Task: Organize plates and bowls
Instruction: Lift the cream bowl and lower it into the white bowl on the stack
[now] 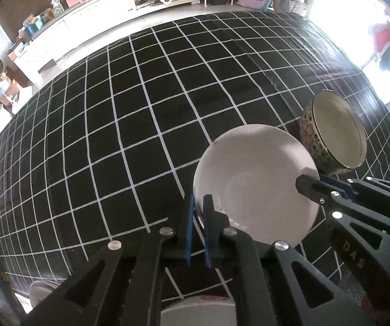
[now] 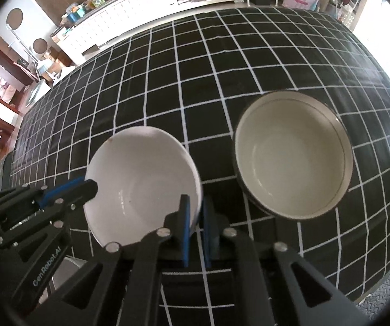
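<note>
White bowl (image 2: 143, 187) sits low and centre-left in the right wrist frame, pinched on opposite rims: the right gripper (image 2: 195, 217) is clamped on its near-right rim, and the left gripper (image 1: 199, 212) is clamped on its left rim, low in the left wrist frame. Because each grip bites only a thin, glossy rim, uneven pulling between hands could twist the bowl free or chip it. Just to its right stands the patterned bowl (image 2: 294, 153), apart but near; a sideways swing risks a knock. Across the upper left of both frames the checked tablecloth (image 1: 113, 135) lies bare, giving room, while its edge drops off along the bottom right.
</note>
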